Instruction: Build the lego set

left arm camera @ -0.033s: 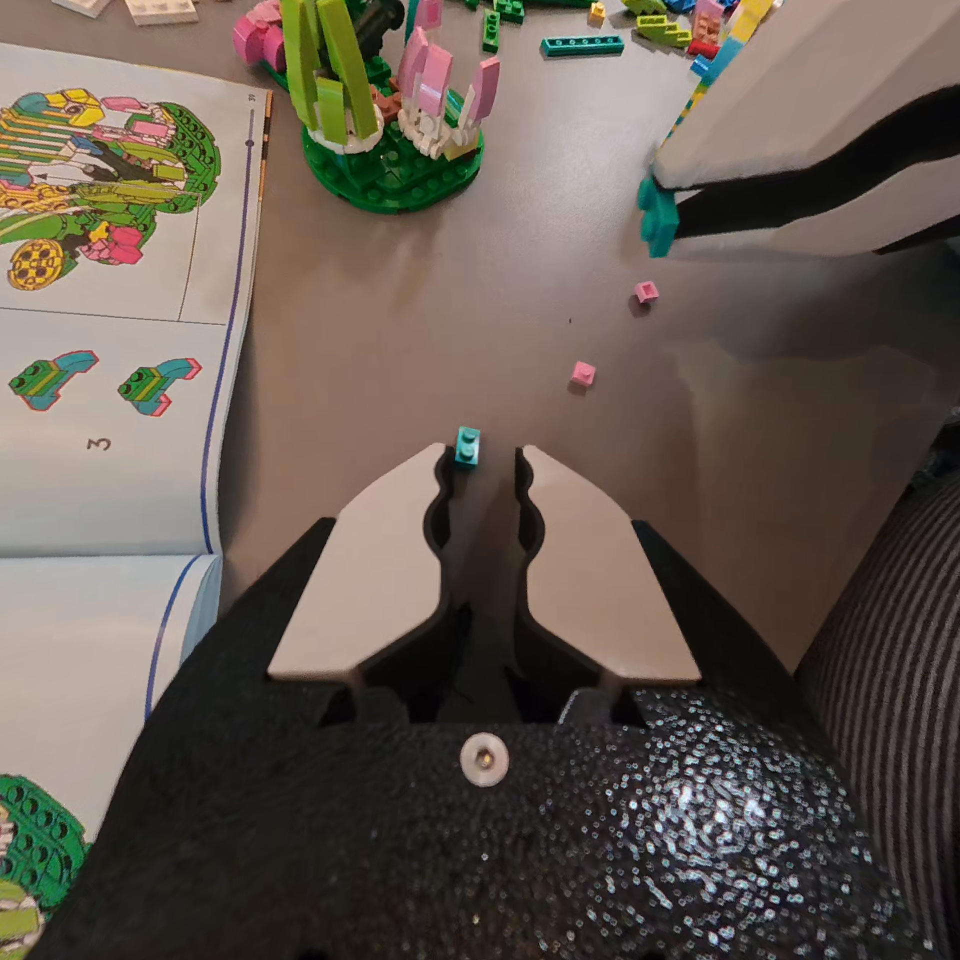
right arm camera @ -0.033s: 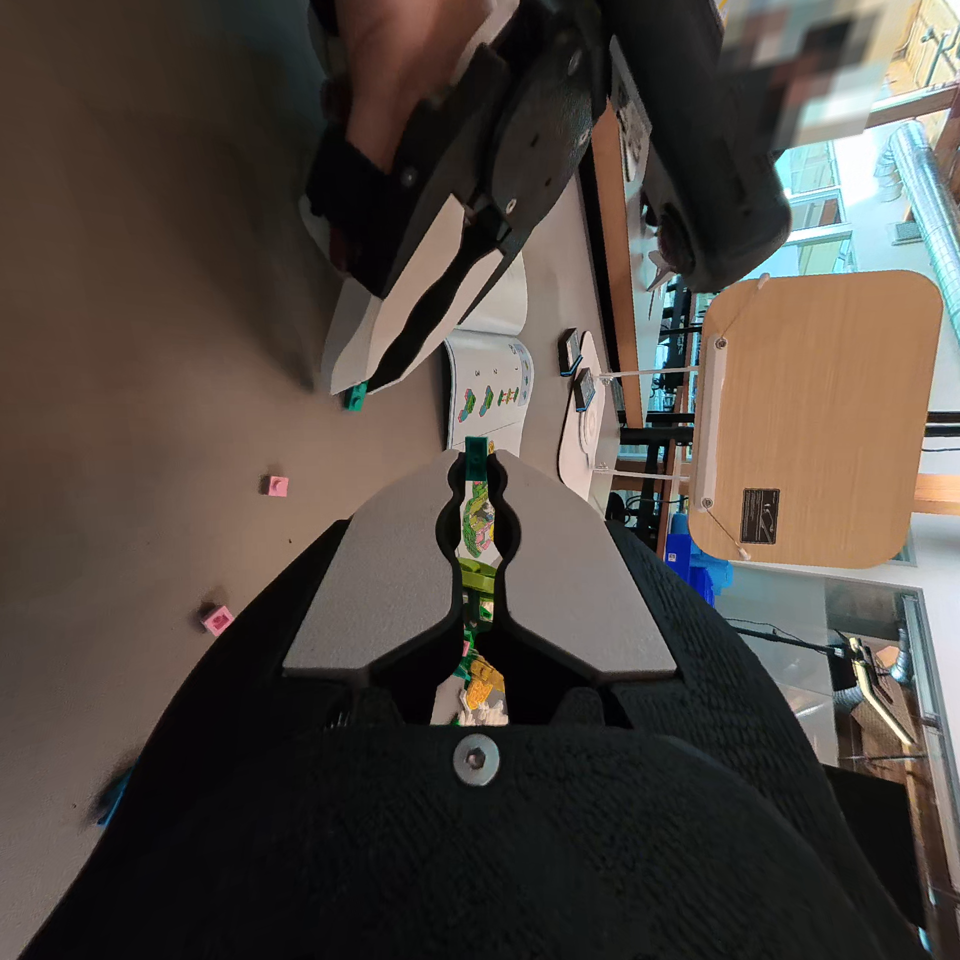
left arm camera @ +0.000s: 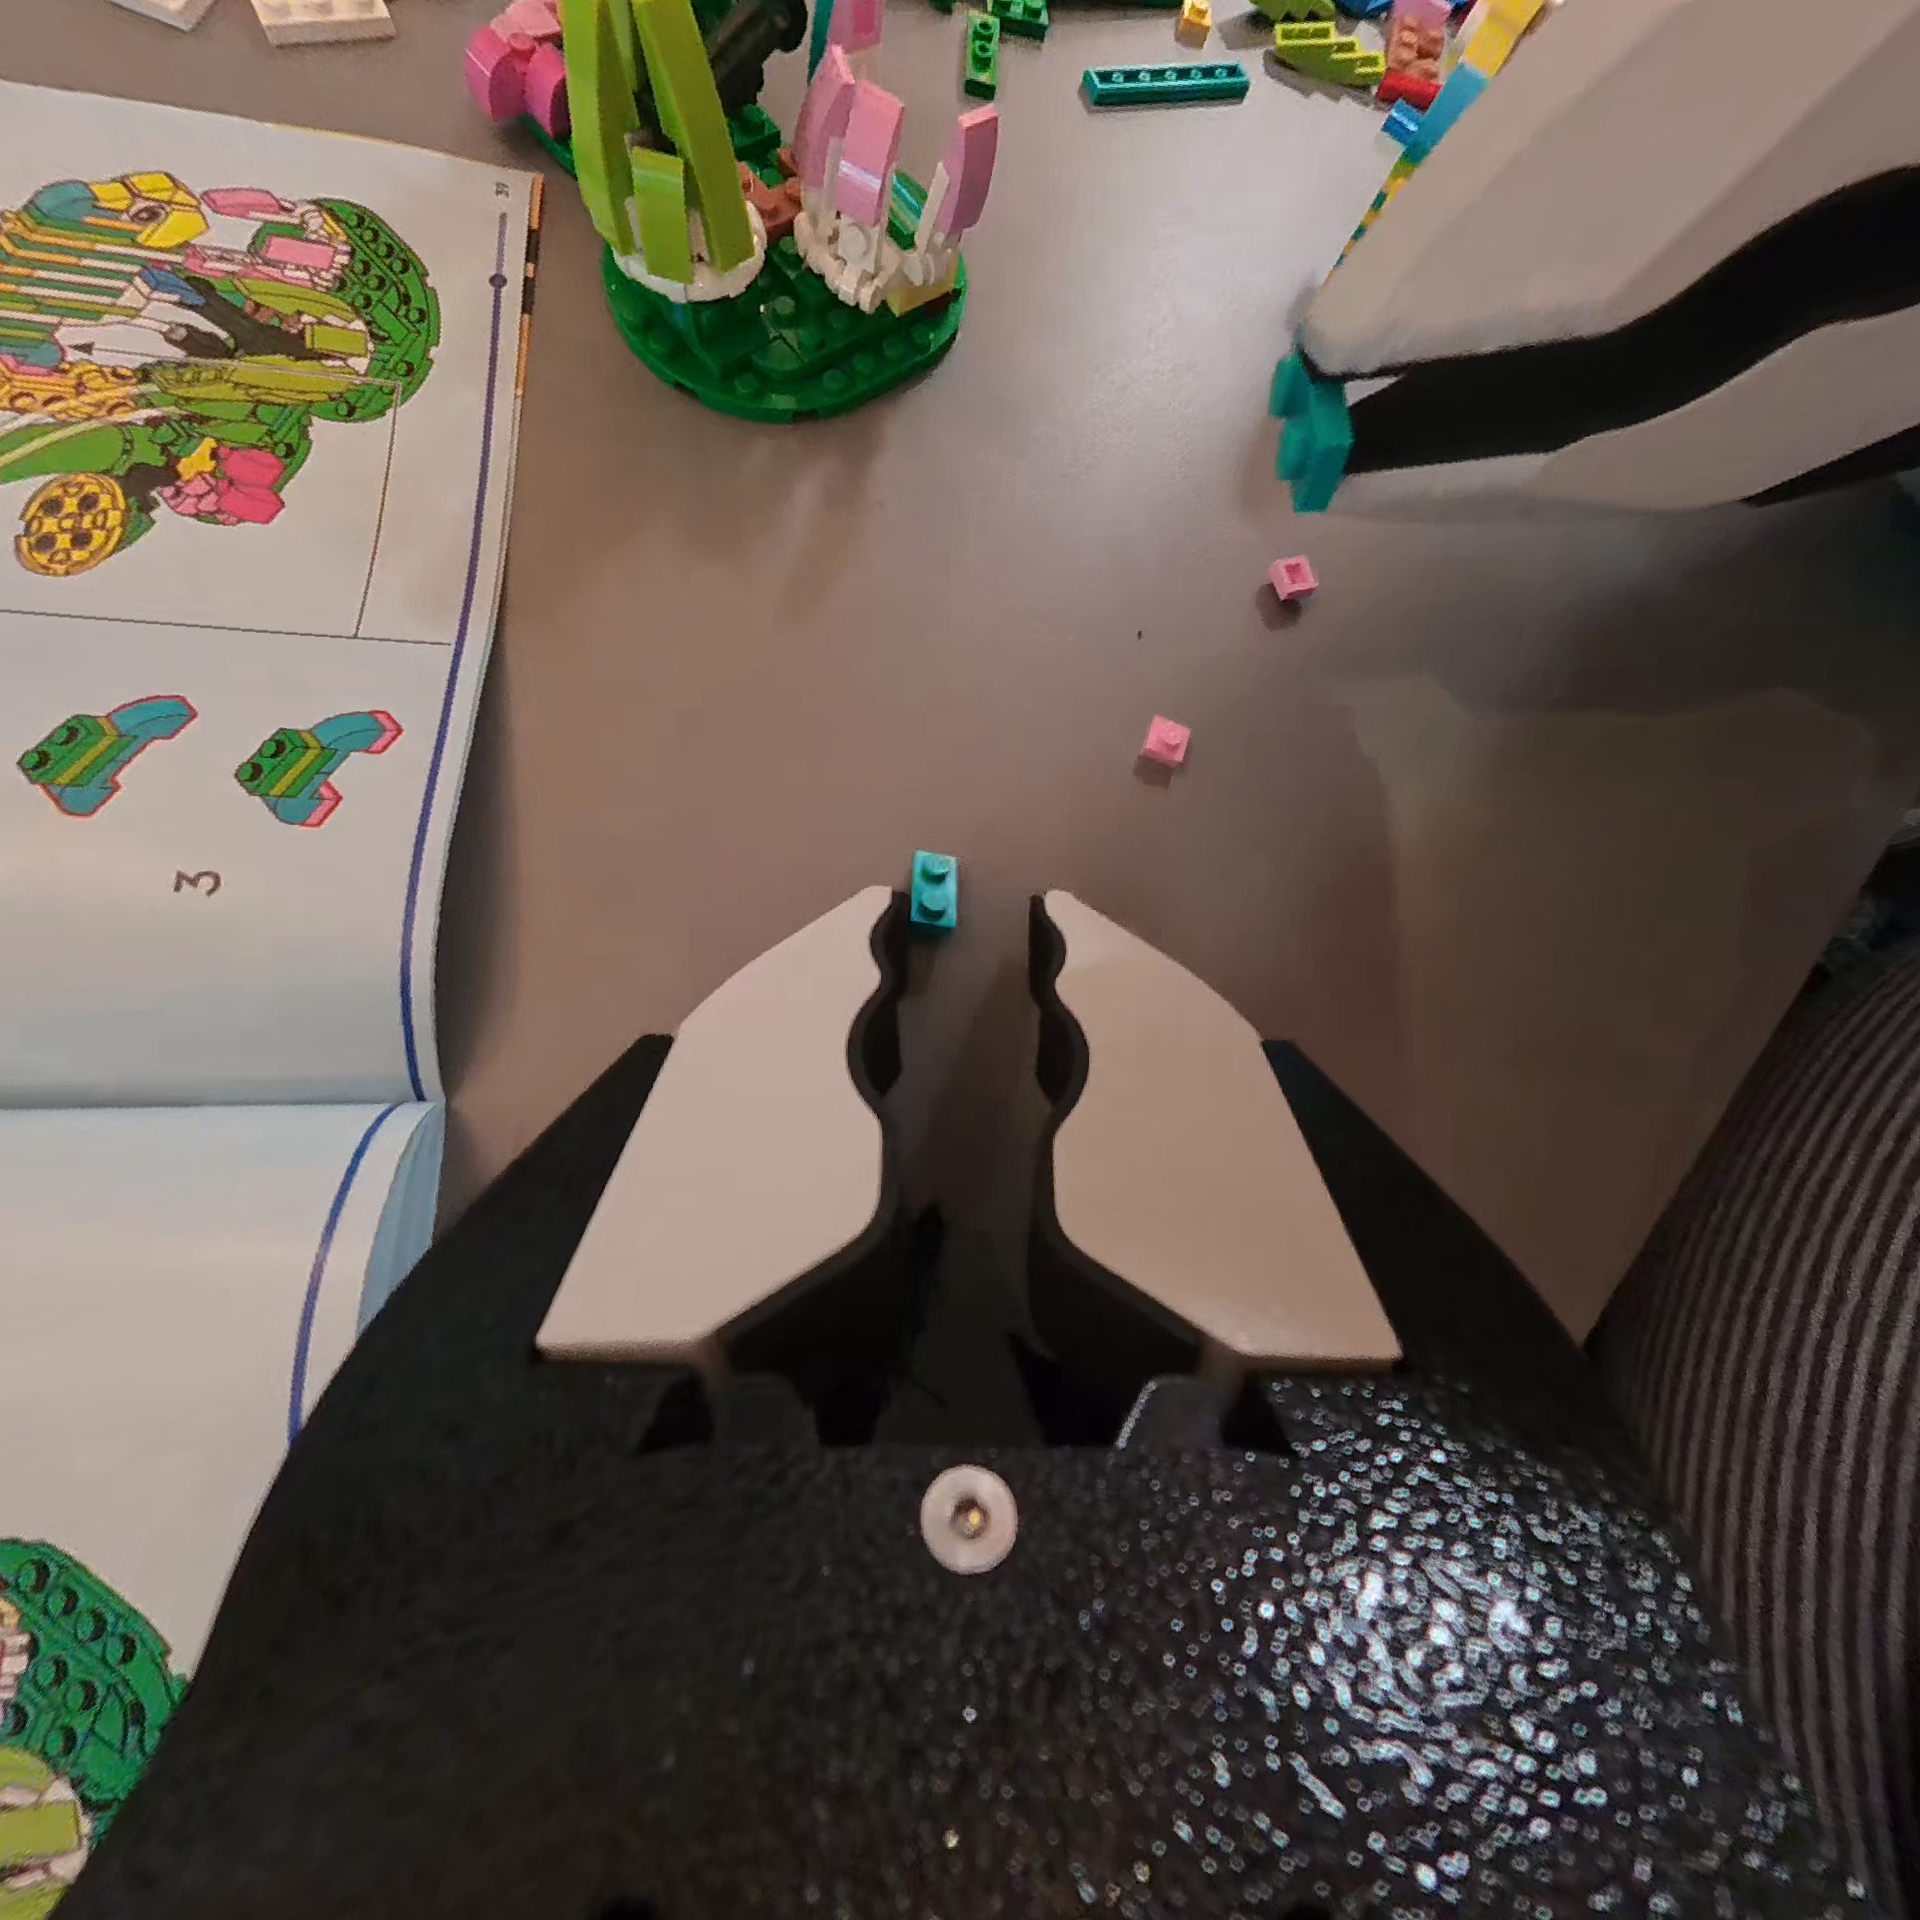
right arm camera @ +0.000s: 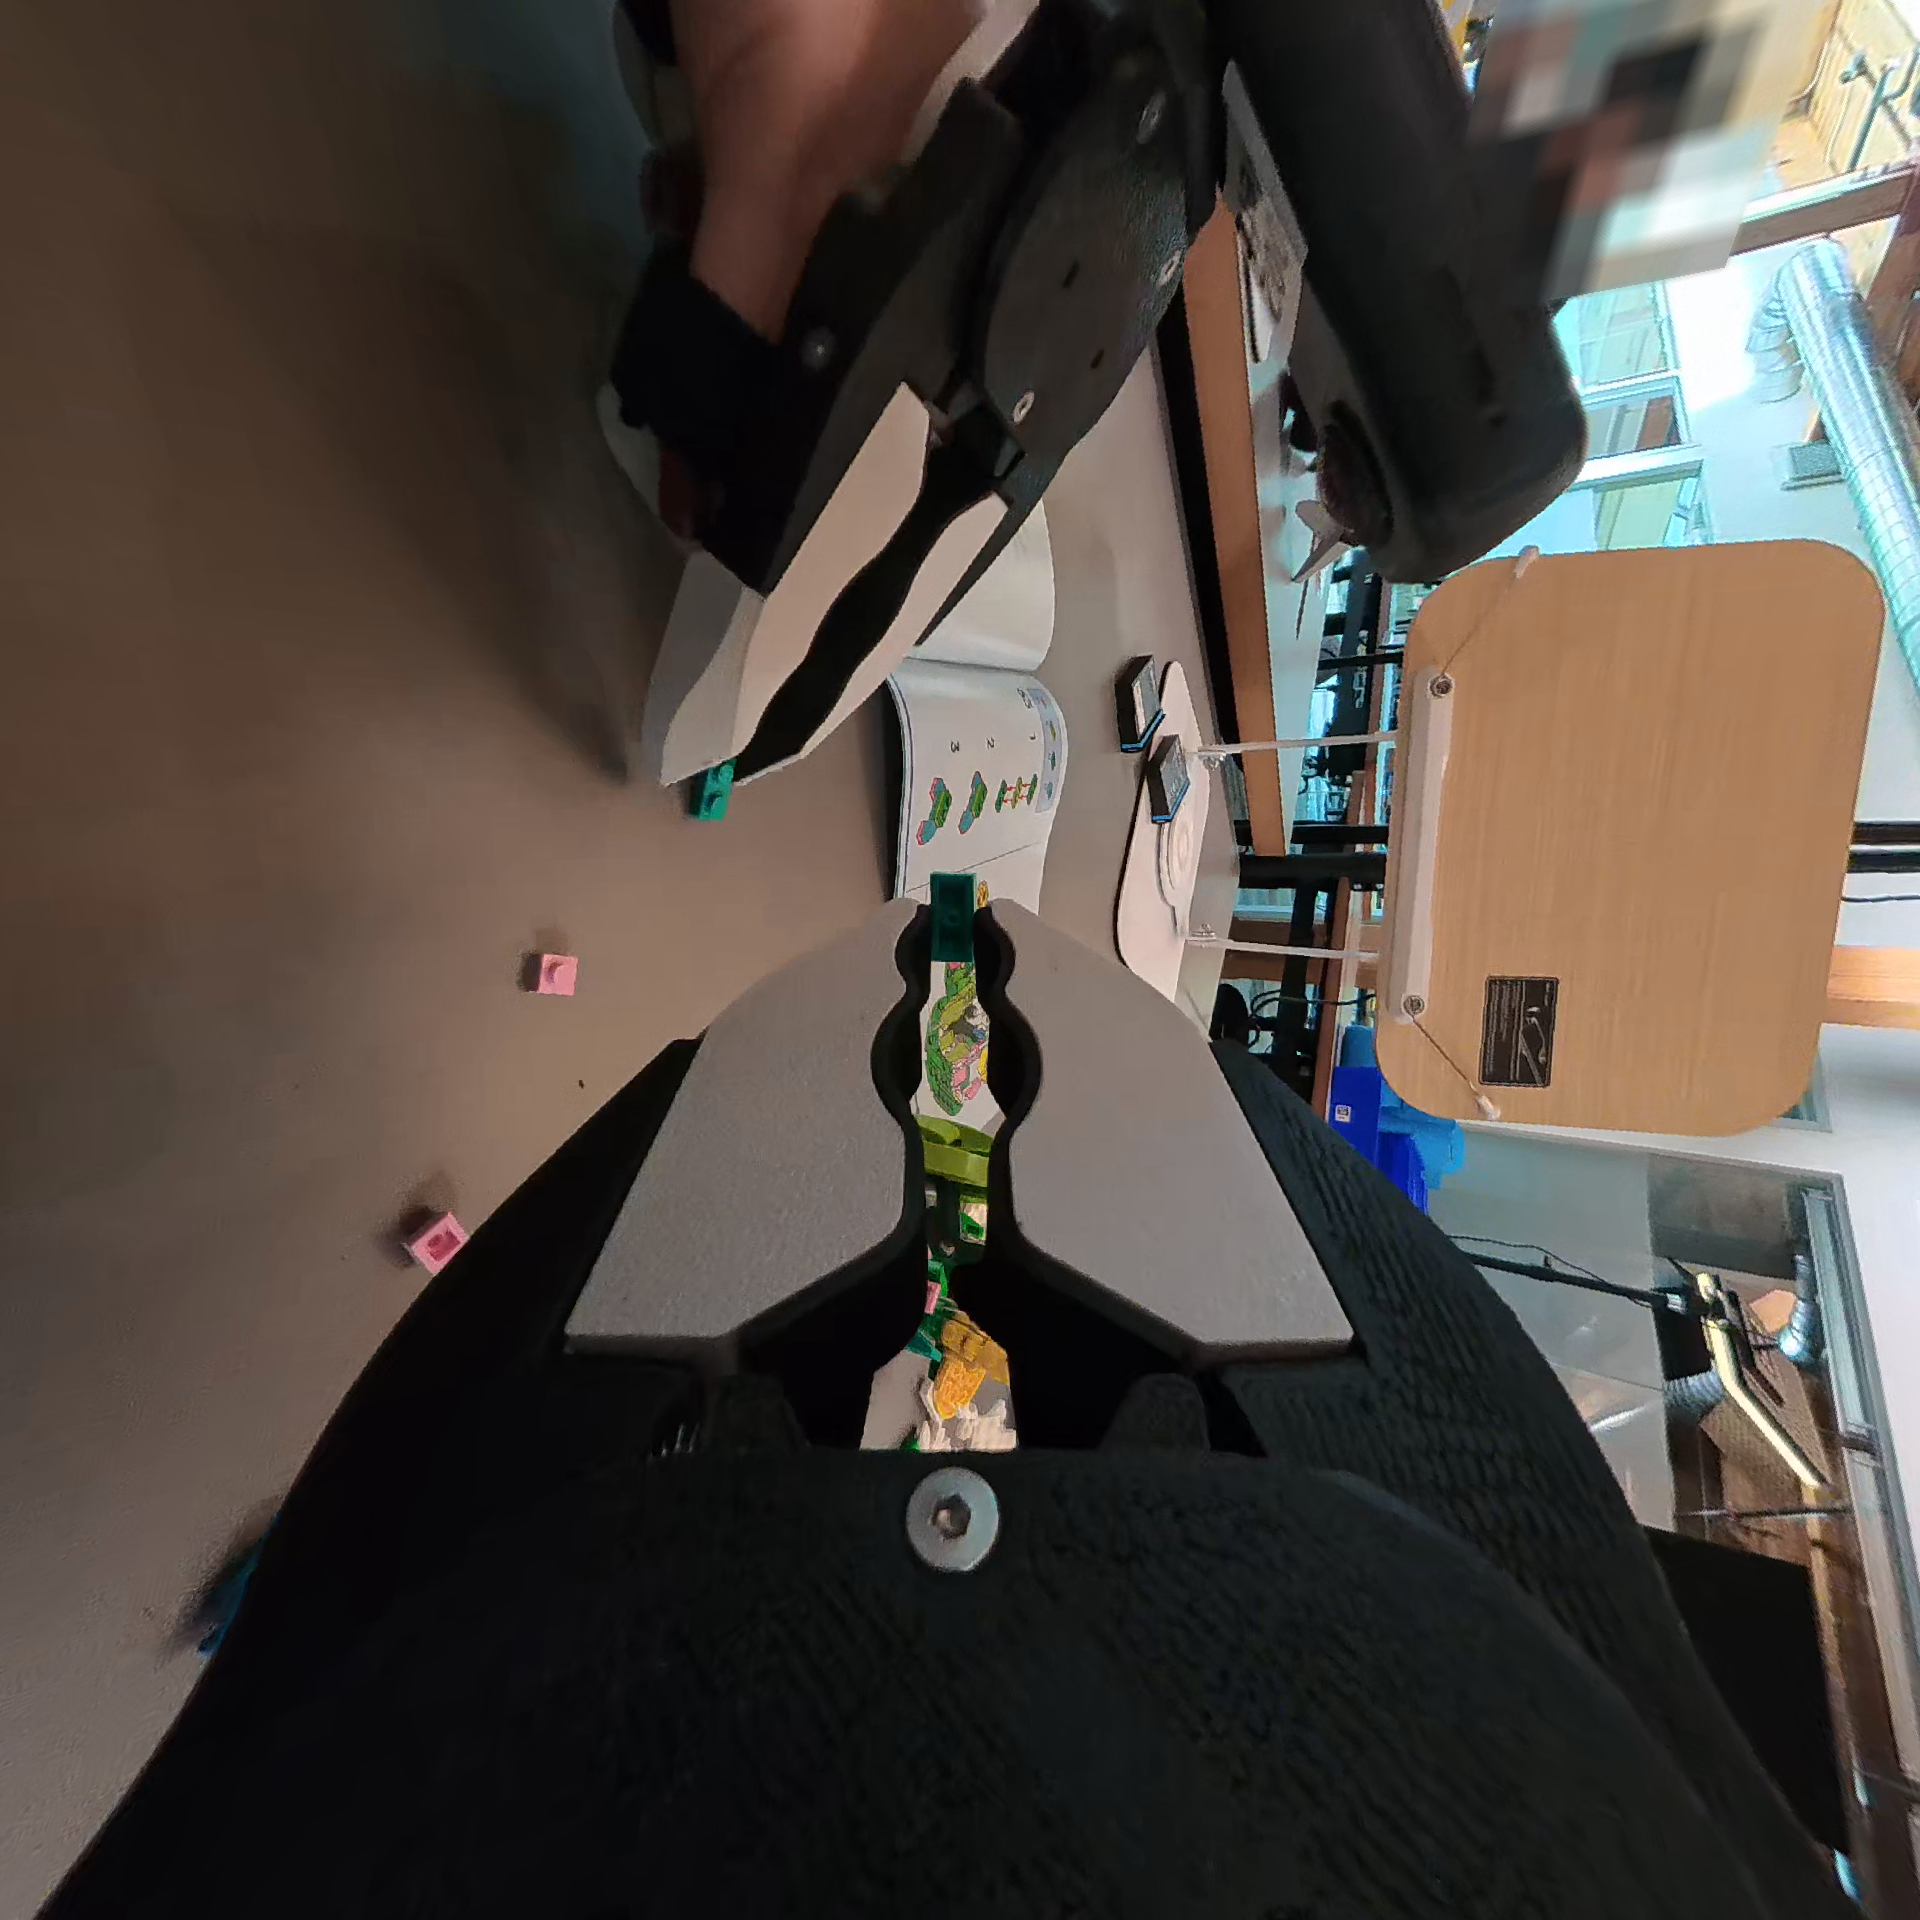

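The grey desk (left arm camera: 727, 665) carries everything. An open instruction booklet (left arm camera: 229, 644) lies at its left side, and beyond it stands the partly built flower model (left arm camera: 779, 260) on a round green base, with loose bricks scattered along the far edge.

The left tongs (left arm camera: 961, 904) sit low over the desk with a clear gap between their tips, gripping nothing. The right tongs (right arm camera: 954, 914) come in from the right side, turned sideways, and are closed on a small teal piece (right arm camera: 952, 902) that juts from their tips; in the left wrist view that piece shows at (left arm camera: 1311, 431).

A small teal two-stud plate (left arm camera: 933, 896) lies on the desk right at the left tongs' tips, just beside the inner edge of the left-hand finger (left arm camera: 769, 1101) rather than centred in the gap. Its long axis runs straight ahead, along the fingers. The left tongs are far nearer to it than the right, so closing would probably need a slight shift leftward first.

Two tiny pink pieces (left arm camera: 1166, 740) (left arm camera: 1291, 575) lie between the two tongs.
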Motion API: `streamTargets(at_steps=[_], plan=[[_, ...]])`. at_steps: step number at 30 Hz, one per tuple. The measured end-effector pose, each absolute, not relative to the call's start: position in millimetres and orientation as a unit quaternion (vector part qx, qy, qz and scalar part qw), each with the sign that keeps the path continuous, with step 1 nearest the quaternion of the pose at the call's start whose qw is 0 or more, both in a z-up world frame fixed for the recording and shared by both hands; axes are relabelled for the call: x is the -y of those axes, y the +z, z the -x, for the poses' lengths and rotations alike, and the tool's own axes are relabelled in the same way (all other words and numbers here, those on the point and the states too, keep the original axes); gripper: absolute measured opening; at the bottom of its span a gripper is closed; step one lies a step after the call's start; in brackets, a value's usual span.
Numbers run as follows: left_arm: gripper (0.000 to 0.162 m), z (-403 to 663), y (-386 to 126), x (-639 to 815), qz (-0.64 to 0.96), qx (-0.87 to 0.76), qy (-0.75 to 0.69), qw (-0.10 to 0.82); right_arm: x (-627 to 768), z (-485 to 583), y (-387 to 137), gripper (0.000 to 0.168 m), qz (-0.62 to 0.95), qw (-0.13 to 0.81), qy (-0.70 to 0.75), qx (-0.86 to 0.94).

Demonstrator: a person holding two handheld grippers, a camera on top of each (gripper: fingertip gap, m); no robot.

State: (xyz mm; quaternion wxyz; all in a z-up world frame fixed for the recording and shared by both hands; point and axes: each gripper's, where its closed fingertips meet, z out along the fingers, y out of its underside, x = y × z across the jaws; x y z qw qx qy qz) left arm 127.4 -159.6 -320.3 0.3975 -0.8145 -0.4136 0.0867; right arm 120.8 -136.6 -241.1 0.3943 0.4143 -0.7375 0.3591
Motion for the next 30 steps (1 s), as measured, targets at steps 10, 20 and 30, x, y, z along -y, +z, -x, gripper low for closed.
streamTargets(at_steps=[10,20,30], plan=[[0.033,-132,-319,162,0.808,0.42,0.079,0.406,137,-122,-243,0.006,-0.409,0.397,0.368,0.735],[0.037,-131,-316,167,0.783,0.45,0.061,0.425,137,-121,-250,0.006,-0.421,0.409,0.362,0.724],[0.041,-129,-316,172,0.779,0.456,0.074,0.424,142,-123,-260,0.006,-0.427,0.397,0.353,0.732]])
